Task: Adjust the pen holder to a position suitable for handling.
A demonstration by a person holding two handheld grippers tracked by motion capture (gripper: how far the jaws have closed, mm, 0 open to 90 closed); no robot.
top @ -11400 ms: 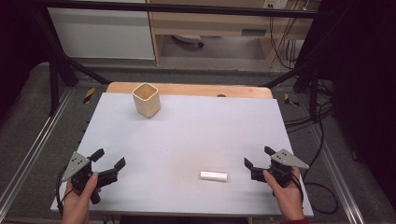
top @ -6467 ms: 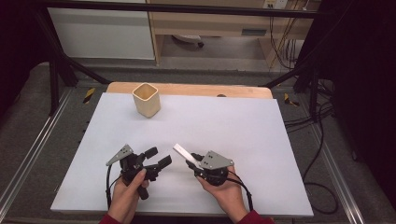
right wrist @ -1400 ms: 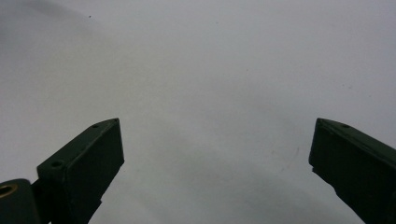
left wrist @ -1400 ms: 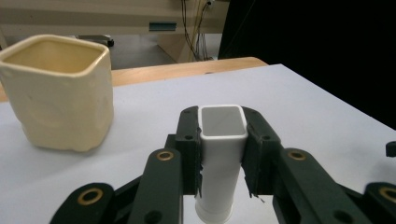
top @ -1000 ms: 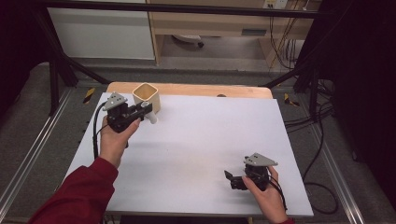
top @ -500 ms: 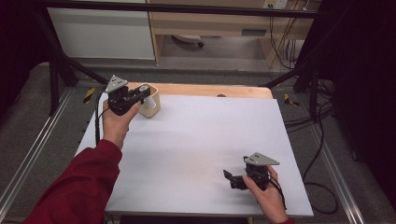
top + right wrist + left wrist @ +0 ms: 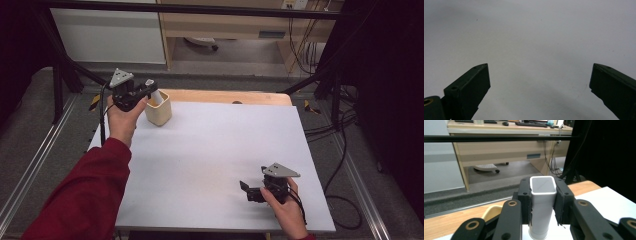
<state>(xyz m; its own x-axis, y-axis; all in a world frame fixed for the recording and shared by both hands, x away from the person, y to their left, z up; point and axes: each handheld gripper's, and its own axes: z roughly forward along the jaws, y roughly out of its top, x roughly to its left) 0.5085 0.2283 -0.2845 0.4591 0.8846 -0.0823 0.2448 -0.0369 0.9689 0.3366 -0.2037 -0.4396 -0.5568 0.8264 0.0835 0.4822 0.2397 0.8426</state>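
The left gripper (image 7: 142, 92) is clamped on a white rounded-rectangular plastic bar (image 7: 541, 205), holding it tilted over the mouth of the cream square plastic cup (image 7: 159, 111) near the far left corner of the pale grey table surface (image 7: 210, 150). The bar's lower end seems to sit just inside the cup's rim, though the high view is too coarse to be sure. The right gripper (image 7: 248, 189) rests low near the near right corner of the surface, its jaws spread wide with nothing between them.
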